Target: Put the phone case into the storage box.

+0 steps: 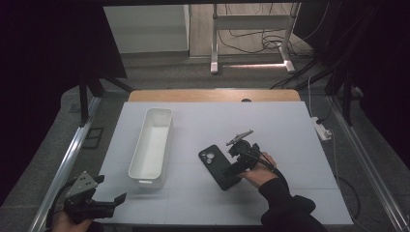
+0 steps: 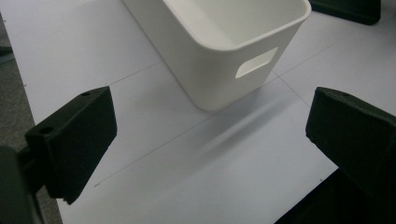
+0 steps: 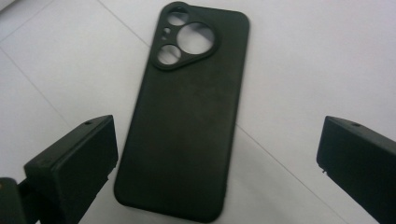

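Note:
A black phone case lies flat on the white table cover, camera cut-outs facing up at its far end. My right gripper hovers over the case's near end, open, with one jaw on each side and neither pad touching it. A long white bin with a handle slot stands empty to the left of the case. My left gripper is at the table's near left corner, open and empty, pointing at the bin's near end.
The white table cover ends in a wooden strip at the far edge. A white power strip lies off the right side. Metal rails run along both sides, and a stand's legs and cables sit on the floor beyond.

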{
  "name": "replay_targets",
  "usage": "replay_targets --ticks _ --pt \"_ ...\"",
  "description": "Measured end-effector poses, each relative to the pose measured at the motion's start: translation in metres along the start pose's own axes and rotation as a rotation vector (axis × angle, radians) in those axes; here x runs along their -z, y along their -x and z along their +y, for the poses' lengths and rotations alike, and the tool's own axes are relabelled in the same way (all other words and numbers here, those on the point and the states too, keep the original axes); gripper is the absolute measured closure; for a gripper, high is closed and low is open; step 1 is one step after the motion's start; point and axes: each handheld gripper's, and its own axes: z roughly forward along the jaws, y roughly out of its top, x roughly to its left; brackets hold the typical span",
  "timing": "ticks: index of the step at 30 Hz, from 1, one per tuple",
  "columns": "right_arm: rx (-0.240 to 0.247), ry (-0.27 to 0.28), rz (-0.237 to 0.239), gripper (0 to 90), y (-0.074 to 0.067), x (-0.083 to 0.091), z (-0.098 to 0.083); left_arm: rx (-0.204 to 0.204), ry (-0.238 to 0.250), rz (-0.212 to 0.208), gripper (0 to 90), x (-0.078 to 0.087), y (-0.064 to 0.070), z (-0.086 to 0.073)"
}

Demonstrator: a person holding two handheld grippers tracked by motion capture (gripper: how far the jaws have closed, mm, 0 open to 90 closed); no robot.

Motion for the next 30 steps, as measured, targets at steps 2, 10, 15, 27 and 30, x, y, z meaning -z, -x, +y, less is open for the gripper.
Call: replay_targets --ticks 2,10,15,27,30 --pt "0.006 -0.004 0.001 0.0 -0.004 -0.002 0.002 -0.001 -0.001 0.001 2.9 0.0 0.0 0.0" --pt "0.03 -0.012 0.008 0.0 -0.018 -0.013 0.008 -0.001 -0.001 0.001 2.9 0.0 0.0 0.0" --pt "0.053 -0.019 0.006 0.0 -0.026 -0.018 0.01 -0.002 -0.001 0.001 2.9 0.0 0.0 0.0" --pt "0.031 -0.038 0.0 0.0 -0.02 -0.031 0.002 0.001 0.002 -0.001 2.8 0.0 0.0 0.0" --pt "0.031 -0.041 0.005 0.0 -0.021 -0.037 0.0 -0.002 0.003 -0.003 2.8 0.0 0.0 0.0"
